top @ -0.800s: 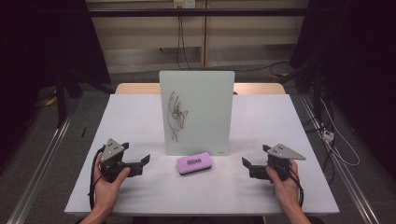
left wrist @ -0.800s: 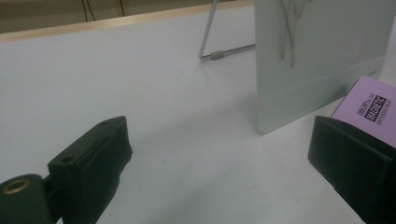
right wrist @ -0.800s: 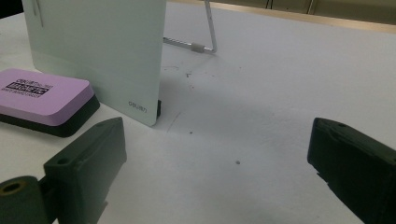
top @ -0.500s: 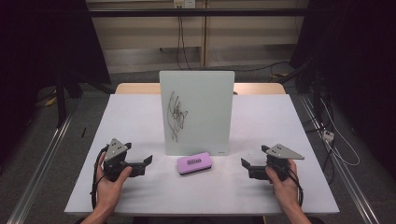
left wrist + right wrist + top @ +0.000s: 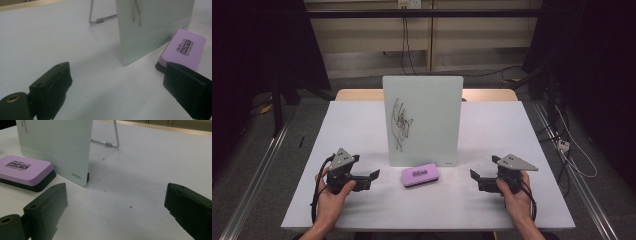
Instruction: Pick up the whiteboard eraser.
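The left claw (image 5: 373,176) rests low on the white worktop (image 5: 362,125), its jaws spread wide with nothing between them, and the pink eraser (image 5: 420,175) lies flat just ahead of its tips. Behind the eraser, a little farther from both claws, the small whiteboard (image 5: 424,120) stands upright on its wire stand, black scribbles on its face. The right claw (image 5: 475,177) faces the eraser from the other side, a bit farther off, its jaws also apart and, as far as I can make out, empty.
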